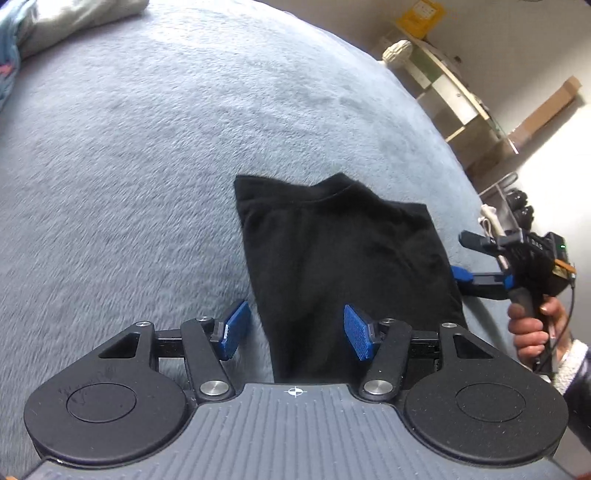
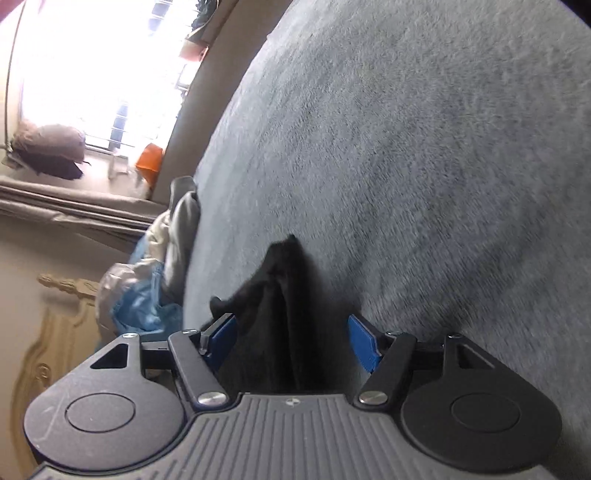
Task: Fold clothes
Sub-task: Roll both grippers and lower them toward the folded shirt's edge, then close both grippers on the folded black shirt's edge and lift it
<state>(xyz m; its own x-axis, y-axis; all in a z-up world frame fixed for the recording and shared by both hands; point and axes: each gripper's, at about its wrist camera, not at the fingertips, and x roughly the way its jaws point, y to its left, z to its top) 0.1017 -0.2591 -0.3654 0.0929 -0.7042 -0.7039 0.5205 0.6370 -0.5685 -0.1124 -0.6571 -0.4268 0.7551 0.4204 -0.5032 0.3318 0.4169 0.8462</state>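
Note:
A black garment [image 1: 343, 266] lies folded into a narrow stack on the grey fleece bed cover [image 1: 147, 166]. My left gripper [image 1: 293, 332] is open just above its near end, the blue pads [image 1: 356, 332] astride the left edge. My right gripper [image 2: 291, 341] is open at the garment's right side, and the black cloth [image 2: 273, 332] lies between its pads without being pinched. In the left wrist view the right gripper [image 1: 461, 275] shows at the garment's right edge, held by a hand.
A pile of pale and blue clothes [image 1: 22, 33] lies at the far corner of the bed, also in the right wrist view [image 2: 155, 273]. Shelves [image 1: 454, 96] and a cardboard box [image 1: 546, 110] stand beyond the bed's right edge.

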